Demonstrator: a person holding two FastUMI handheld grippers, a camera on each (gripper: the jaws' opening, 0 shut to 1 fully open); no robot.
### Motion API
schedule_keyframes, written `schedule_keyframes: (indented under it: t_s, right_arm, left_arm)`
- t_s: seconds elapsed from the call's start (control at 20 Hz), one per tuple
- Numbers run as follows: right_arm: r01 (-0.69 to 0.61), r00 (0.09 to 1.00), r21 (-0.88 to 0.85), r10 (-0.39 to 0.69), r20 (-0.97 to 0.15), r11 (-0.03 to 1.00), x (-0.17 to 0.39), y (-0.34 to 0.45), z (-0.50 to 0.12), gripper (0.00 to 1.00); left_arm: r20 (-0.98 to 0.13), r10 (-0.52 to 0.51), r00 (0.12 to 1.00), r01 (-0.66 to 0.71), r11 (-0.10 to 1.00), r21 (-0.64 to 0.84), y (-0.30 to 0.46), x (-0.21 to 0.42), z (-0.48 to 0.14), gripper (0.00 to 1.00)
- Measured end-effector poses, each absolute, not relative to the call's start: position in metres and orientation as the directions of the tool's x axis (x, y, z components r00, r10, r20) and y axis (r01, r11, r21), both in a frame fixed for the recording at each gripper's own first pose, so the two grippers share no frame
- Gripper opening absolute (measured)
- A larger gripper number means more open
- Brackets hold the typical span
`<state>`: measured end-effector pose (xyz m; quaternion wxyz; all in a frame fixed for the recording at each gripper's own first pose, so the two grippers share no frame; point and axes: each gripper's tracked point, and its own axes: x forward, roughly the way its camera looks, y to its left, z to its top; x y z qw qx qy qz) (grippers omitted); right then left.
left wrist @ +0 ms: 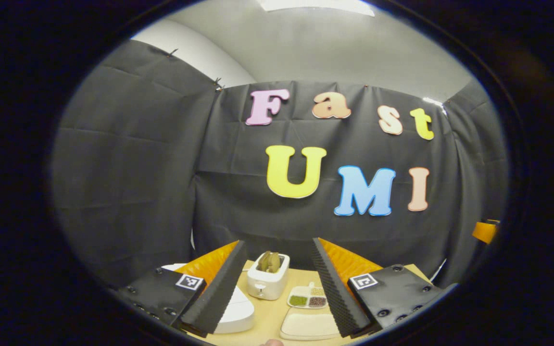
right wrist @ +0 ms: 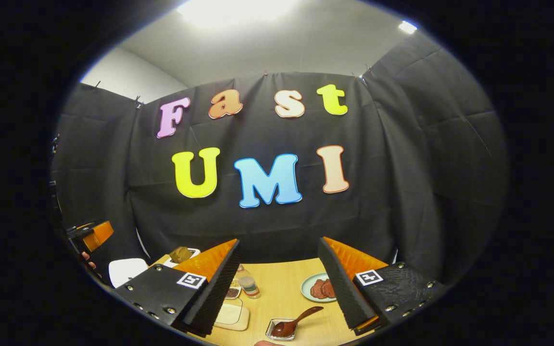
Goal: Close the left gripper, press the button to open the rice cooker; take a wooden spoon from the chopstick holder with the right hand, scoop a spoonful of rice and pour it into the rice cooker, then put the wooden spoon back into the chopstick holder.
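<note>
The white rice cooker [left wrist: 236,312] sits low on the counter [left wrist: 270,315] behind the left gripper [left wrist: 277,288], lid apparently down. Both grippers' jaws stand wide, holding nothing; the right gripper [right wrist: 279,288] hovers over the wooden spoon [right wrist: 296,322] resting in a small dish.

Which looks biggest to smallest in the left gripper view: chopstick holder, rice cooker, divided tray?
Rice cooker, partly hidden by a finger, and chopstick holder look alike, so unranked; divided tray is smallest.

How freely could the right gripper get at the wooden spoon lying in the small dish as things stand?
Probably freely: the right gripper has its jaws wide open, and the wooden spoon lies below with its handle uncovered.
</note>
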<state>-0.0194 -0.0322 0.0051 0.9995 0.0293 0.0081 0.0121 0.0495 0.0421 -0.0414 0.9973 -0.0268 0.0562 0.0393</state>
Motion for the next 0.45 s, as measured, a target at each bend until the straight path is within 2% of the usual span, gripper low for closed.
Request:
schedule_keyframes:
  t_s: [0.15,0.45]
  right_arm:
    - [-0.030,0.999,0.033,0.029,0.027,0.999,-0.019,-0.031,0.018,0.97]
    - [-0.038,0.999,0.041,0.036,0.037,0.998,-0.020,-0.020,0.024,0.97]
  left_arm:
    - [-0.083,0.040,0.996,-0.046,0.997,-0.068,0.012,0.032,-0.022,0.96]
    - [-0.079,0.005,0.997,-0.011,0.998,-0.065,-0.002,0.030,-0.028,0.96]
